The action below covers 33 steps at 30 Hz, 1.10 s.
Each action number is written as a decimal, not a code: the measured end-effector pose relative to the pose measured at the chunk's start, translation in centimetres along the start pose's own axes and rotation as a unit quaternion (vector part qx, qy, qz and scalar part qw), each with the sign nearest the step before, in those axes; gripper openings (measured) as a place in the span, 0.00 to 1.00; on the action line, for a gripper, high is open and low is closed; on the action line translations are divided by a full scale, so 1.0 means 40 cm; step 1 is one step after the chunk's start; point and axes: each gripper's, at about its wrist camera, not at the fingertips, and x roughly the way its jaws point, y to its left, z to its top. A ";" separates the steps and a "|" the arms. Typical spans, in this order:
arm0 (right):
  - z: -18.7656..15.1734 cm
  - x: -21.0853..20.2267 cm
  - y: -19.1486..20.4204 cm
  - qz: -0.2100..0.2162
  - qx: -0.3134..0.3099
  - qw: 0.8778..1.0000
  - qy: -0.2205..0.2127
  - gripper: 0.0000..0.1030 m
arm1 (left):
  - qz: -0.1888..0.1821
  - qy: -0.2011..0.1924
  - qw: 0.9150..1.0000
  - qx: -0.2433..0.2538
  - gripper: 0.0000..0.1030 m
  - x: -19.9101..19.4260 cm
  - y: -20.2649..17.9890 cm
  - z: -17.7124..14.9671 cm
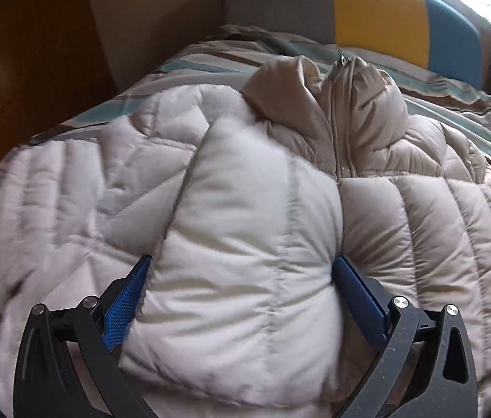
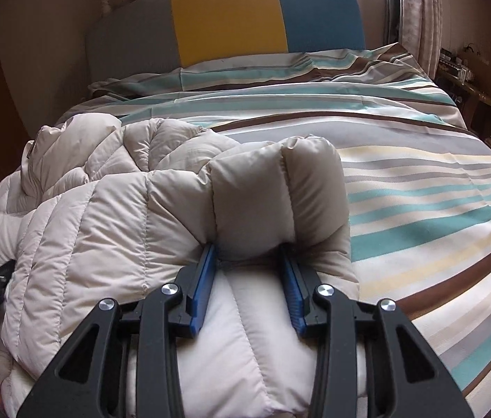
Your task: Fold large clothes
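Observation:
A beige quilted down jacket (image 1: 245, 191) lies on a bed, its collar and zipper (image 1: 343, 69) towards the headboard. My left gripper (image 1: 242, 261) has its blue pads (image 1: 127, 296) pressed into a thick, puffy fold of the jacket that bulges between them. In the right wrist view the jacket (image 2: 106, 209) spreads to the left. My right gripper (image 2: 248, 248) pinches a folded-over edge of it, and the padded sections stand up beyond the pads (image 2: 203, 278).
A striped bedcover (image 2: 419, 209) in teal, brown and cream stretches to the right of the jacket. A grey, yellow and blue headboard (image 2: 228, 17) stands behind, under a window. Wooden furniture (image 1: 18, 69) is at the left, and shelves (image 2: 472, 80) at the right.

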 end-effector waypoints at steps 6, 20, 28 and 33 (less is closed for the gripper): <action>0.001 -0.002 0.006 -0.008 -0.006 1.000 -0.002 0.36 | 0.002 -0.012 1.000 -0.002 0.97 0.000 -0.001 -0.016; -0.049 -0.055 0.079 0.046 -0.084 0.995 0.005 0.52 | 0.002 -0.008 1.000 -0.009 0.97 -0.021 0.002 -0.032; -0.061 -0.036 0.093 0.017 -0.102 0.995 0.003 0.52 | -0.034 0.002 0.999 -0.014 0.97 -0.028 0.031 -0.025; -0.060 -0.032 0.095 0.013 -0.104 0.994 0.001 0.52 | -0.077 -0.004 0.997 -0.025 0.97 -0.084 0.089 -0.053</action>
